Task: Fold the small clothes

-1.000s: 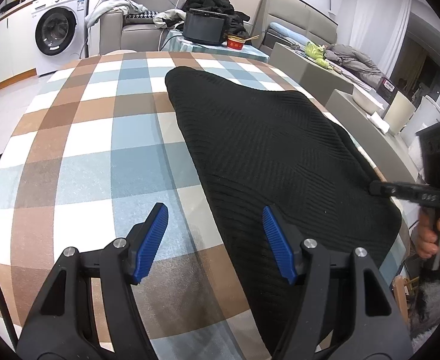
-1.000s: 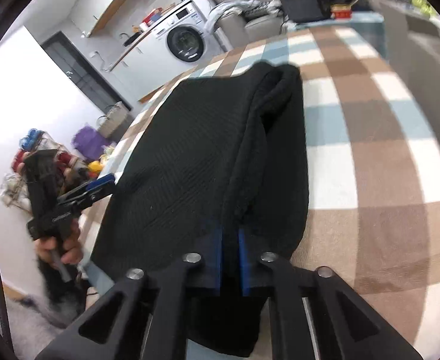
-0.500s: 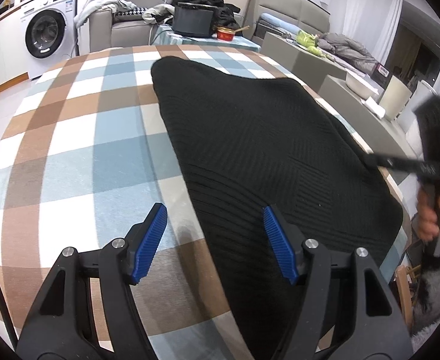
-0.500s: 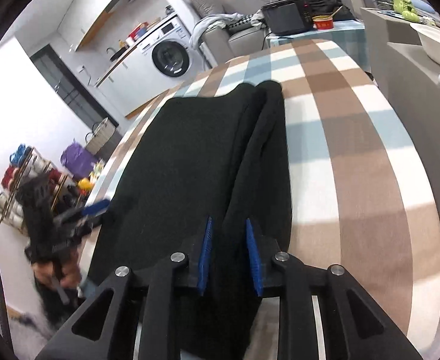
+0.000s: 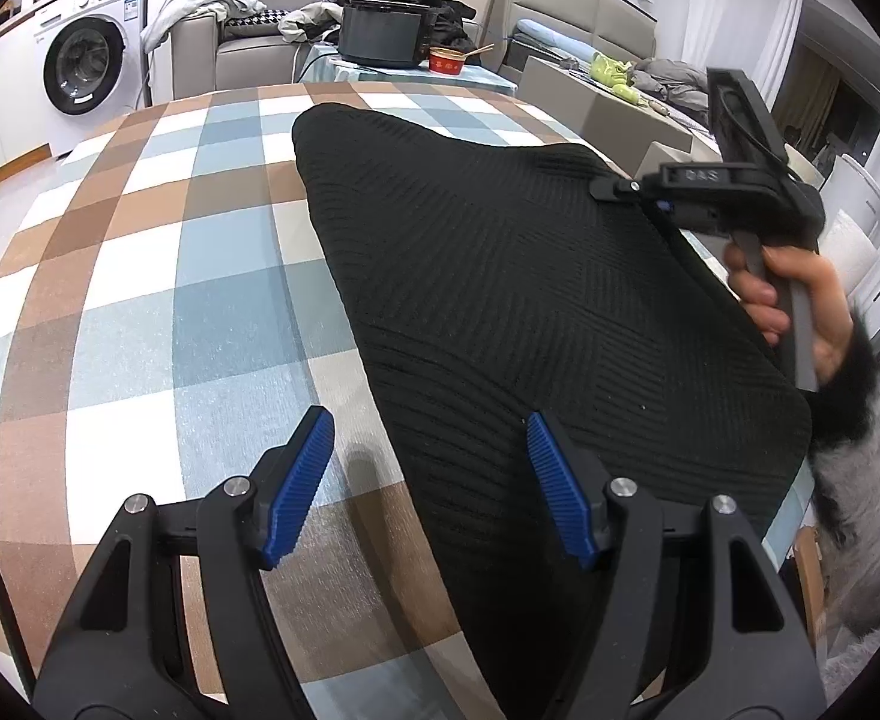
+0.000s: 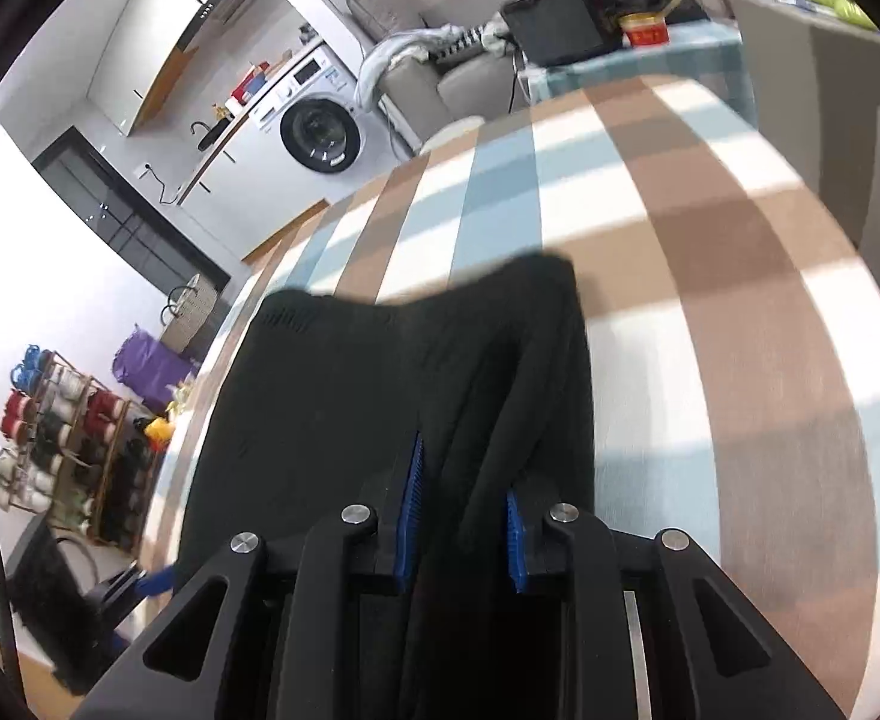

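Left wrist view, lower left: left gripper (image 5: 428, 480) wide open, blue ribbed pads (image 5: 299, 483) gripping nothing, straddling the near edge of the black ribbed knit garment (image 5: 530, 300). Garment spread flat from centre to right of frame on the brown, blue and white checked tablecloth (image 5: 140, 300). At right edge, right gripper (image 5: 611, 187) over the garment's far side, held by a hand (image 5: 794, 300).

Right wrist view, bottom centre: right gripper (image 6: 461, 504) narrowly parted, jaws closing, a bunched fold of the garment (image 6: 380, 396) between the pads; firm pinch not certain.

Likely soft, limp, fairly thick, moderately light; prone to sag and stretch, not slippery. Best taken at edges or corners, both layers pinched.
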